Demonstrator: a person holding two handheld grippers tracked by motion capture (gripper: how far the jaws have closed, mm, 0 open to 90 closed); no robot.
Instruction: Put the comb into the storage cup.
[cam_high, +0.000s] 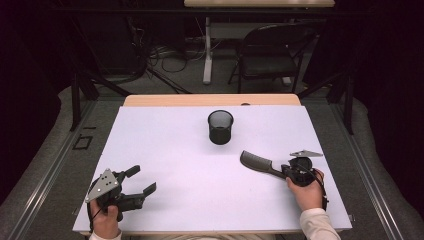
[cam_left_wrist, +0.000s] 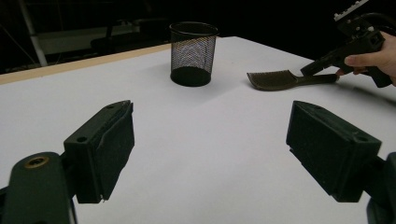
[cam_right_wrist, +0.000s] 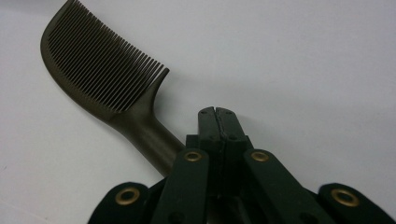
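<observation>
At the near left corner of the white table (cam_high: 165, 165), the left gripper (cam_high: 141, 181) is held low in a hand (cam_high: 106, 222), its jaws spread wide with bare table top between them. In the left gripper view the two pads (cam_left_wrist: 114, 144) are seen well apart and nothing is touched by them. Near the right edge, the right gripper (cam_high: 285, 171) is held in the other hand (cam_high: 306, 192), and its jaws are pressed together. In the right gripper view the handle of a dark comb (cam_right_wrist: 100, 74) is seen to run under the closed tips; whether it is pinched cannot be told. The comb (cam_high: 256, 162) is laid flat on the table, its teeth end pointed away from the hand. Farther back, near the middle, a black mesh cup (cam_high: 220, 127) is stood upright, well apart from the comb
</observation>
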